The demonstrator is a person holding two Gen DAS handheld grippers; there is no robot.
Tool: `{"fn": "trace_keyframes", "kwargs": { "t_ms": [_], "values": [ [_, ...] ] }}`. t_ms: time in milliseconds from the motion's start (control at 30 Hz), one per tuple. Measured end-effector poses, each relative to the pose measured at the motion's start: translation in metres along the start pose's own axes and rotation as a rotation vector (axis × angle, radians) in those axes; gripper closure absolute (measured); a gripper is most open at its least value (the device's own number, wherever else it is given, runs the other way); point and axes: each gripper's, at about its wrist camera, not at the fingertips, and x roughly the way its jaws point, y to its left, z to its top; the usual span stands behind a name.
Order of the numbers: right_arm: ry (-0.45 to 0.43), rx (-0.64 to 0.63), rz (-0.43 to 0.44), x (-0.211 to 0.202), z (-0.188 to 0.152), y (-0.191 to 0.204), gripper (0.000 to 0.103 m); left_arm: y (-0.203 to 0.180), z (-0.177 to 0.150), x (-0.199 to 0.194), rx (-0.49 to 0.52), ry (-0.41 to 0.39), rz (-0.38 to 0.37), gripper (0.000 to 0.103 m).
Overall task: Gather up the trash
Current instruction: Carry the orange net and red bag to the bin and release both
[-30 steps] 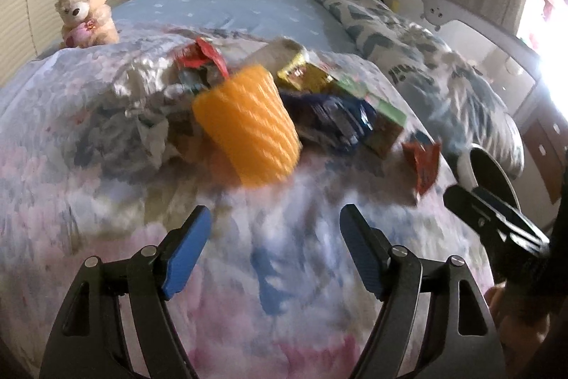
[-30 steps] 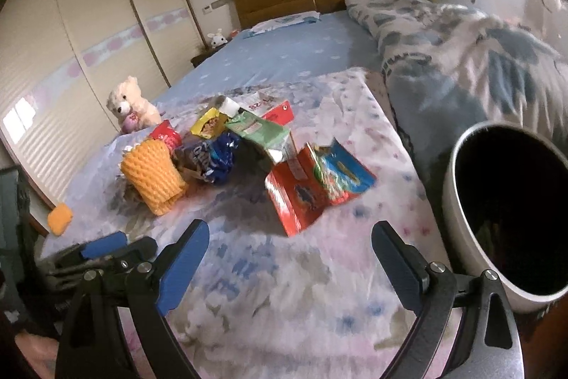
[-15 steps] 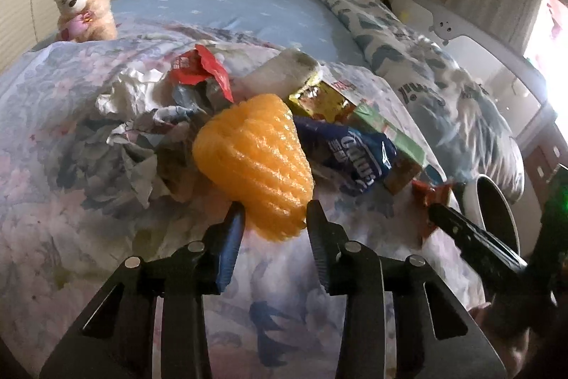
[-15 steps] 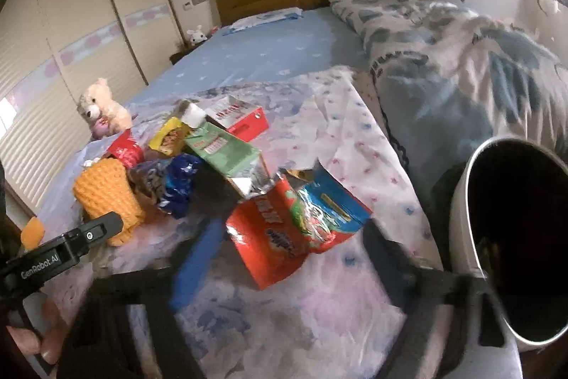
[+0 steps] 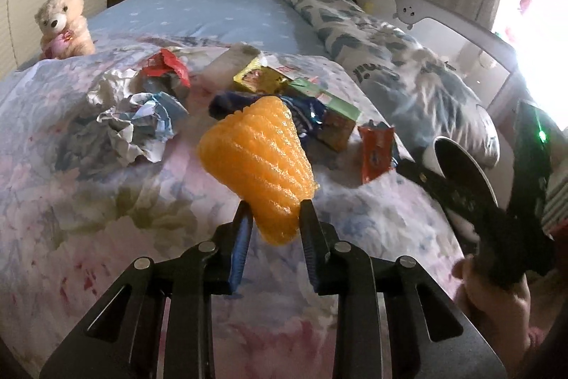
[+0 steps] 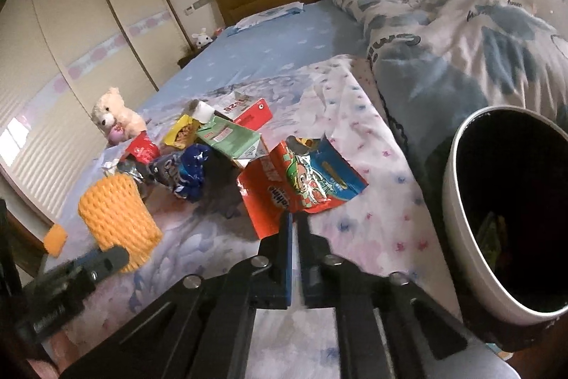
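Left wrist view: left gripper [image 5: 273,219] closing on the orange foam net [image 5: 259,158], right gripper [image 6: 294,222] closing on the red snack wrapper [image 6: 284,187]

Open bedspread [image 6: 372,237] was left between the snack packet [image 6: 305,182] and the bin [image 6: 461,237], giving a clear way to the bin's mouth. More bare cover [image 5: 88,237] was seen ahead of the left gripper [image 5: 273,229]. Farther in, the way was blocked by a packed heap: crumpled paper [image 5: 131,126], a blue wrapper [image 6: 184,173], a green carton [image 6: 227,137]. The rolled duvet [image 6: 443,59] walled the right side.
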Motion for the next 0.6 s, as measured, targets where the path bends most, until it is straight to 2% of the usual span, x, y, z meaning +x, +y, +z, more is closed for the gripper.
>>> {"fn": "trace_keyframes", "kwargs": {
  "t_ms": [67, 100, 133, 267, 333, 367, 400, 600],
  "values": [
    [-0.017, -0.003, -0.003, 0.001, 0.005, 0.0, 0.077, -0.002, -0.001, -0.001, 0.007, 0.002, -0.002, 0.077],
    [-0.026, 0.0, 0.002, 0.002, 0.008, 0.0, 0.065, -0.002, -0.001, -0.002, 0.008, 0.003, -0.002, 0.077],
    [-0.032, 0.003, 0.008, 0.003, 0.011, 0.0, 0.06, -0.003, -0.002, -0.002, 0.009, 0.004, -0.004, 0.077],
    [-0.036, -0.014, -0.008, 0.015, 0.021, 0.002, 0.06, -0.005, -0.004, 0.001, 0.014, 0.018, -0.009, 0.077],
    [-0.019, -0.023, -0.025, 0.026, 0.024, 0.002, 0.067, -0.006, -0.004, 0.001, 0.018, 0.023, -0.015, 0.077],
    [0.004, -0.027, -0.03, 0.032, 0.025, 0.001, 0.076, -0.007, -0.004, 0.001, 0.023, 0.022, -0.017, 0.077],
    [0.032, -0.023, -0.026, 0.038, 0.024, 0.0, 0.096, -0.009, -0.004, 0.0, 0.027, 0.021, -0.02, 0.077],
    [-0.005, -0.005, 0.004, 0.016, 0.015, -0.005, 0.098, -0.025, -0.005, 0.0, 0.058, 0.023, -0.051, 0.077]
  ]
}}
